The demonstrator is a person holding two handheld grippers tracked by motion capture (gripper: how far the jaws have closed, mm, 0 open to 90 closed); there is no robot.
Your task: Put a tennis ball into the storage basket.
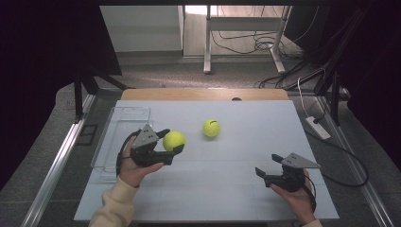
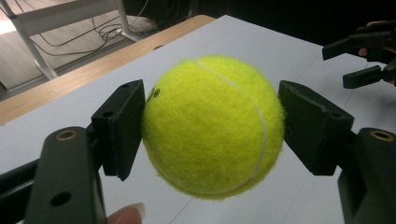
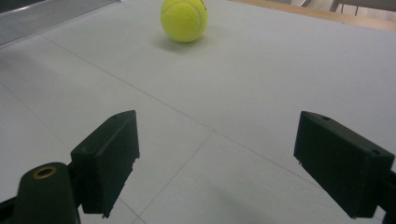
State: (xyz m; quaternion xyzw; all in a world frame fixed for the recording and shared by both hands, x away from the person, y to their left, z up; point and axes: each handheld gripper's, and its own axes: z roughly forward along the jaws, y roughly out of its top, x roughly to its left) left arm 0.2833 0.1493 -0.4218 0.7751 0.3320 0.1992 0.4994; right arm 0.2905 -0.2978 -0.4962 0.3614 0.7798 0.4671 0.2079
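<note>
At the far left of the white worktop (image 1: 227, 189) lay a clear plastic tray (image 1: 124, 116), its long side running along the worktop's left edge. Just right of it, the left claw (image 1: 176, 141), held in the person's left hand (image 1: 132, 168), was clamped on a yellow tennis ball (image 1: 174, 140); in the left gripper view the ball (image 2: 212, 126) sat squarely between the two black jaws, both pressing its sides, lifted above the surface. A second tennis ball (image 1: 211, 128) rested on the worktop near its middle, right of and slightly beyond the held one, apart from both claws; the right gripper view showed it (image 3: 184, 19) ahead of the jaws with bare surface between. At the right, the right claw (image 1: 268, 164), held in the right hand (image 1: 298, 196), stood with jaws apart and nothing between them, low over the worktop.
</note>
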